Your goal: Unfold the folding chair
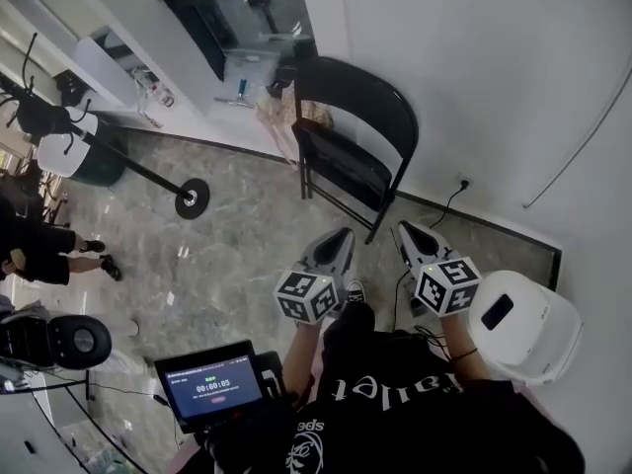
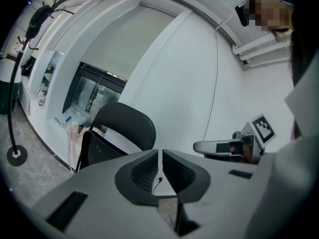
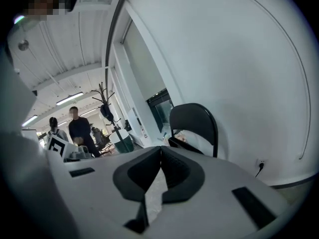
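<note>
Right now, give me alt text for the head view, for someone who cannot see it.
A black folding chair stands folded by a white wall, just ahead of the person's two grippers. The left gripper and right gripper, both shut and empty, point towards it over a marbled floor.

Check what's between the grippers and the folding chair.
Only bare floor, seen in the head view. The left gripper and right gripper are short of the folding chair, jaws shut.
</note>
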Available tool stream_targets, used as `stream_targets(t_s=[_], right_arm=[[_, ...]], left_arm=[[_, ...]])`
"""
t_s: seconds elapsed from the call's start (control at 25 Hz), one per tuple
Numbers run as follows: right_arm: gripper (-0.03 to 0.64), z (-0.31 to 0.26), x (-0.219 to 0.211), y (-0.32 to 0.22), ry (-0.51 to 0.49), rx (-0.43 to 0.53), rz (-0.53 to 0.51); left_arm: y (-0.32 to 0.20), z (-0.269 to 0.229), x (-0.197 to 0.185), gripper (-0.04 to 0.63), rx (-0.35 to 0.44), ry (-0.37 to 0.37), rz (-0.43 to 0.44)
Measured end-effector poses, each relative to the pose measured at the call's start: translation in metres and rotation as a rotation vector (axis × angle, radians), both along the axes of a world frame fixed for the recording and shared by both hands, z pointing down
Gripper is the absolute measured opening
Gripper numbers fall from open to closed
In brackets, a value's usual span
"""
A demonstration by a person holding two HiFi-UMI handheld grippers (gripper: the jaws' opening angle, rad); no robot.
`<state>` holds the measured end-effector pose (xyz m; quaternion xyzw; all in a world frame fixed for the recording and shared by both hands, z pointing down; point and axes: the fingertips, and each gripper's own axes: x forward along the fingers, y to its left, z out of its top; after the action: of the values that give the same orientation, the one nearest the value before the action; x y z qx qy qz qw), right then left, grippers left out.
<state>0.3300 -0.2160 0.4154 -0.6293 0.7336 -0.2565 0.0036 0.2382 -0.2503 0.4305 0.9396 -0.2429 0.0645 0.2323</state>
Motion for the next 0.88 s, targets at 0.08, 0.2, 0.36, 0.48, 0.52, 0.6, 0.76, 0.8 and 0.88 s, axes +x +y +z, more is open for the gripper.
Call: stream_targets(t_s=[0.08,0.2,0.36,0.48,0.52,0.6,0.76,0.8,0.88], right_arm=[[0.015,0.001,0.016,-0.016,0.008,-0.012,0.053],[0.015,0.001,0.032,-0.033,0.024,-0.027,0.105],[0.015,0.004,0.046,-0.054,0.046,-0.035,0.116],[0.015,0.002,0.054,-0.074,0.06,-0.026,0.108],[0.015,0.0,0.056,-0.08,0.066,-0.021,0.103],[0.015,-0.006,0.063,-0.094,0.08,-0.009,0.083],[0.015,-0.018,0.084,-0.131,0.115,0.005,0.02],[0.015,-0.02,0.09,-0.14,0.121,0.004,0.003],[0.016,-0.022,0.104,-0.159,0.129,-0.006,-0.037]], left_arm=[[-0.022,0.006,-0.001,0.011,-0.014,-0.002,0.012],[-0.05,0.017,-0.002,0.014,-0.048,-0.001,0.025],[-0.073,0.038,0.008,0.064,-0.11,0.003,0.049],[-0.083,0.048,0.021,0.1,-0.143,0.003,0.074],[-0.086,0.052,0.025,0.107,-0.151,-0.001,0.082],[-0.092,0.058,0.036,0.123,-0.172,-0.007,0.089],[-0.116,0.07,0.059,0.152,-0.223,0.0,0.054],[-0.124,0.075,0.064,0.156,-0.235,-0.003,0.037],[-0.143,0.089,0.074,0.163,-0.259,-0.013,-0.003]])
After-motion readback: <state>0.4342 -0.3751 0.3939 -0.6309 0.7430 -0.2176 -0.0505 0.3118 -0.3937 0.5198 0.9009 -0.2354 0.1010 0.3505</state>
